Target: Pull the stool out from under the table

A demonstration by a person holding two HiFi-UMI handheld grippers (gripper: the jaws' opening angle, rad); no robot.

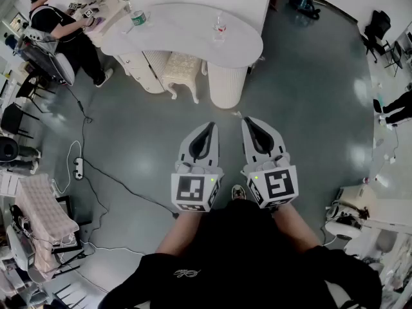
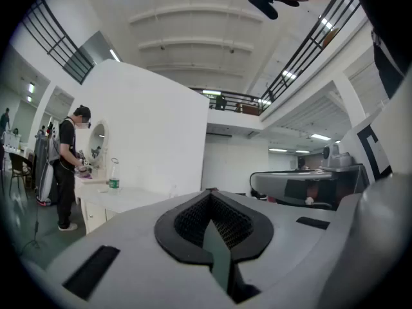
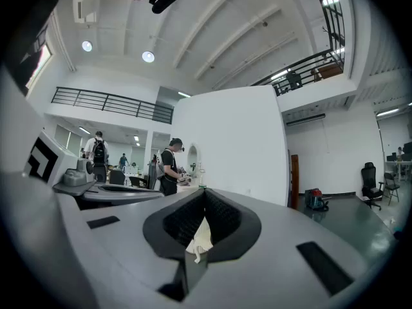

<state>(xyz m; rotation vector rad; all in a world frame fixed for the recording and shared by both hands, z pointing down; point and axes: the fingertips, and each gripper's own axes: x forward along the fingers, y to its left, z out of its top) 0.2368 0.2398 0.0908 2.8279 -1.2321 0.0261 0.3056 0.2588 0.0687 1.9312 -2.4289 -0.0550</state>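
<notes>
In the head view a white stool [image 1: 182,71] with a cushioned seat and curved legs stands tucked under the front edge of a white kidney-shaped table [image 1: 187,40]. My left gripper [image 1: 210,127] and right gripper [image 1: 248,121] are held side by side over the grey floor, well short of the stool, and point toward it. Both have their jaws shut with nothing between them. In the right gripper view a bit of the white stool [image 3: 201,238] shows past the shut gripper [image 3: 205,192]. The left gripper view shows its shut gripper [image 2: 210,193] and the table top [image 2: 125,197] at left.
Two bottles [image 1: 137,18] [image 1: 220,26] stand on the table. A person [image 1: 59,23] works at a counter at the far left. A power strip [image 1: 78,167] and cables lie on the floor at left, near a cart [image 1: 38,214]. Black chairs [image 1: 378,26] stand at the far right.
</notes>
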